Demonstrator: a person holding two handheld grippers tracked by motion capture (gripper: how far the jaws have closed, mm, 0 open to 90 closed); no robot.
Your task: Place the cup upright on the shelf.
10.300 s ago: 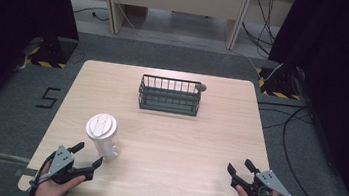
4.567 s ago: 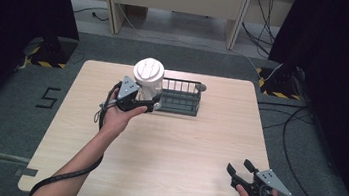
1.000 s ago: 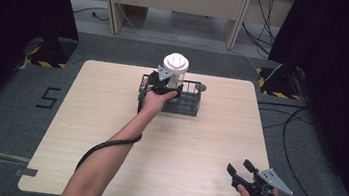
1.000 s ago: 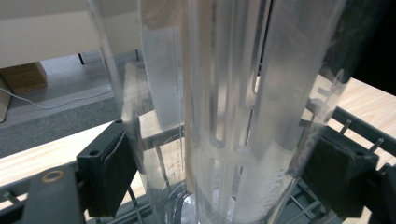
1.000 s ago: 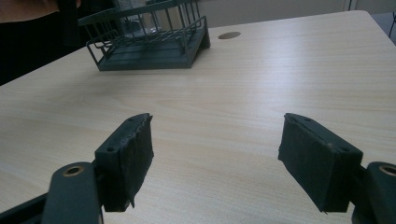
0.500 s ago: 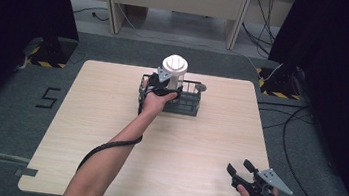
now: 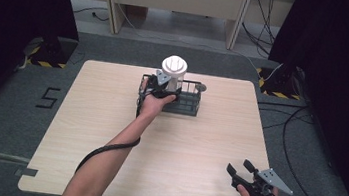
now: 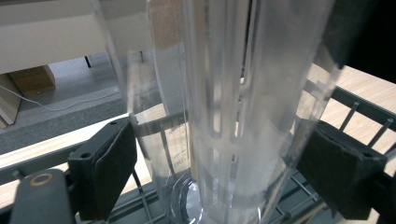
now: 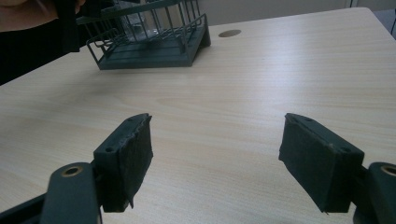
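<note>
Clear ribbed tumbler (image 7: 172,75), white-lidded, clamped by left tongs (image 7: 162,87) over wire basket (image 7: 188,103); right tongs (image 7: 245,173) spread apart.

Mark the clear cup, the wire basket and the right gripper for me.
clear cup (image 7: 174,67), high view, on its white lid.
wire basket (image 7: 189,103), high view, on its front right wall.
right gripper (image 9: 216,158), right gripper view, midway between its open fingers.

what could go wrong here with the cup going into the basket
1. The clear cup is tall next to the shallow wire basket; once released it might tip over the low rim.
2. In the left gripper view the left gripper pads grip smooth, clear plastic, so the cup may slip or flex.
3. The cup's base could catch on a wire and settle tilted.
</note>
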